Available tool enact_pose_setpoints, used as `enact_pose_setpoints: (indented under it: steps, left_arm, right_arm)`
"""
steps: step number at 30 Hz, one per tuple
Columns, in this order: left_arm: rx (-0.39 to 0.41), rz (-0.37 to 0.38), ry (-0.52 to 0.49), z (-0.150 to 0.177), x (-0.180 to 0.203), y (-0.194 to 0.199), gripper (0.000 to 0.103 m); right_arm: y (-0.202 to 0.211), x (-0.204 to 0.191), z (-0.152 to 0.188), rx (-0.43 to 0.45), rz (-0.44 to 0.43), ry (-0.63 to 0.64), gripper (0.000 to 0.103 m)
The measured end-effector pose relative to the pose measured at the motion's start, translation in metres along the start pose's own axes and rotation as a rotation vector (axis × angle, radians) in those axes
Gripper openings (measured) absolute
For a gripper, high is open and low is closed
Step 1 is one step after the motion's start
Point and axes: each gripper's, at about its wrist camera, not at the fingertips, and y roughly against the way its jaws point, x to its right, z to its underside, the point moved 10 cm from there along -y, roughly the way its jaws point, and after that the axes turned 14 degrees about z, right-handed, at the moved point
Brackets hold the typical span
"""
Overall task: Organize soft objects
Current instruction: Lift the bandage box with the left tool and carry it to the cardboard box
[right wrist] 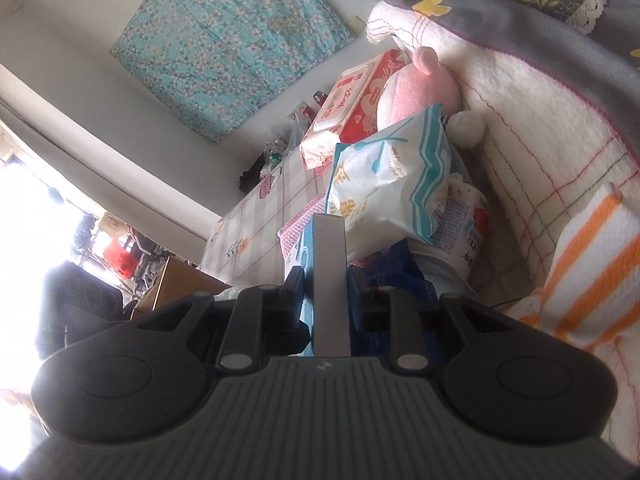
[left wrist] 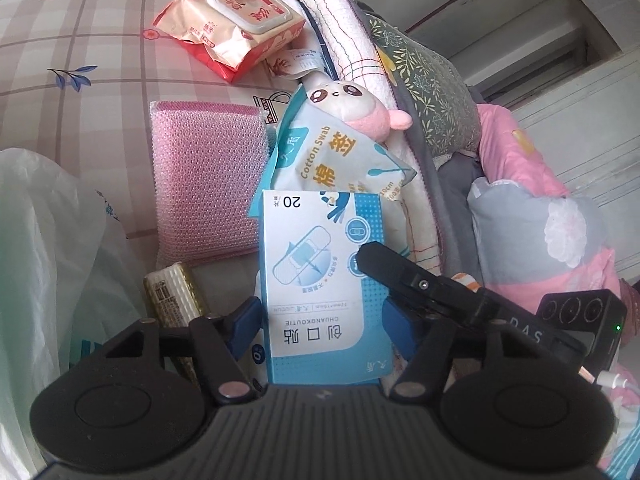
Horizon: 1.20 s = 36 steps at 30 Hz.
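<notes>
Gripping the bandage box (left wrist: 320, 292), my left tongs (left wrist: 322, 316) pinch its sides and my right tongs (right wrist: 326, 300) its faces, above the worktop (left wrist: 80, 80). Only the left view shows a pink sponge (left wrist: 208, 176); only the right, a striped towel (right wrist: 592, 264). Cotton swab pack (left wrist: 340, 156) lies just beyond.

The left gripper (left wrist: 324, 316) has its blue-padded fingers (left wrist: 244, 320) pressed against both sides of a bandage box (left wrist: 320, 280), pointing toward 12 o'clock. The right gripper (right wrist: 326, 300) clamps the same box's narrow edge, reaching in from 3 o'clock in the left wrist view.
</notes>
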Motion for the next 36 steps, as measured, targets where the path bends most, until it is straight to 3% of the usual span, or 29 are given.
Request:
enact_pose_setpoints:
  steps: [10,21,30,36]
  left_arm:
    - [0.062,0.014,-0.046,0.002,0.030,0.044,0.065]
    - [0.265,-0.031,-0.111,0.007,0.048,0.168,0.066]
    - [0.469,-0.174,-0.034,0.015,-0.008,0.303,0.067]
    - [0.502,-0.246,0.109,0.013,-0.077,0.352,0.067]
  right_arm:
    - [0.029,-0.032,-0.004,0.056,-0.031,0.003,0.022]
    - [0.066,-0.152,0.008,0.100,-0.151,0.118,0.023]
    - [0.033,-0.296,0.063,-0.025,-0.303,0.228,0.023]
    - [-0.020,-0.368,0.116,-0.163,-0.326,0.269,0.023]
